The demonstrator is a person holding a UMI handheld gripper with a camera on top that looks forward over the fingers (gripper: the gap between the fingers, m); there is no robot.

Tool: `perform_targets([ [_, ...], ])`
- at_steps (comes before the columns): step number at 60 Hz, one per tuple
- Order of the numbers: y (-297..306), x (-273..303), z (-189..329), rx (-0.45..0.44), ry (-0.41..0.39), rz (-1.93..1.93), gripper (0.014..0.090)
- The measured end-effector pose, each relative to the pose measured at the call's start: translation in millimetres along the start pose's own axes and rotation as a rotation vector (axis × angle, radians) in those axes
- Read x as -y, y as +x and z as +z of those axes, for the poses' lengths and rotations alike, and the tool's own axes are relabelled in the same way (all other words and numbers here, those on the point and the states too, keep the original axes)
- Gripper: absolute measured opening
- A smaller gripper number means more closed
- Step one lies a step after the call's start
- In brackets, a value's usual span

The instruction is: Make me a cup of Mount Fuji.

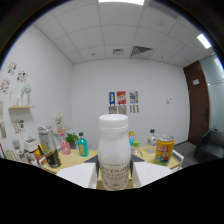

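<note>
The room has white walls [90,85], a tiled ceiling [110,30] and a dark door [196,100] at the right. Three posters [123,102] hang on the far wall. A yellow tabletop [75,159] carries the smaller items. The white bottle [114,152], capped and upright with printed lettering on its lower body, stands between the two white fingers [80,175] of the gripper [115,181]. Both fingers meet the bottle's sides with no visible gap, so the jaws are closed on the bottle. Beyond the fingers, toward the tabletop's right edge, stands a yellow-and-red can [164,149], with a clear bottle [151,140] behind it. Toward the left edge stand a dark bottle [51,154], a steel tumbler [44,137], a teal bottle [82,146], a pink bottle [65,147] and a small plant [71,138].
</note>
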Motion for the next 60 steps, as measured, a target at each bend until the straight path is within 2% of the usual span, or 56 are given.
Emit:
perform_targets([
  [4, 14.6, -21.2, -14.7, -0.004, -0.008, -0.009, 0.0482],
  [14, 51.7, -126.5, -37.1, -0.009, -0.145, -0.005, 0.048],
  [25, 84.3, -238.9, -39.1, -0.044, -0.249, 0.051, 0.0481],
  [32, 95.6, -286.8, -35.5, -0.057, -0.314, -0.015, 0.0481],
  [46, 101.4, -315.2, -21.7, -0.031, -0.348, -0.562, 0.0482],
  [60, 97.1, -299.0, -14.3, 0.013, -0.307, -1.149, 0.0478],
])
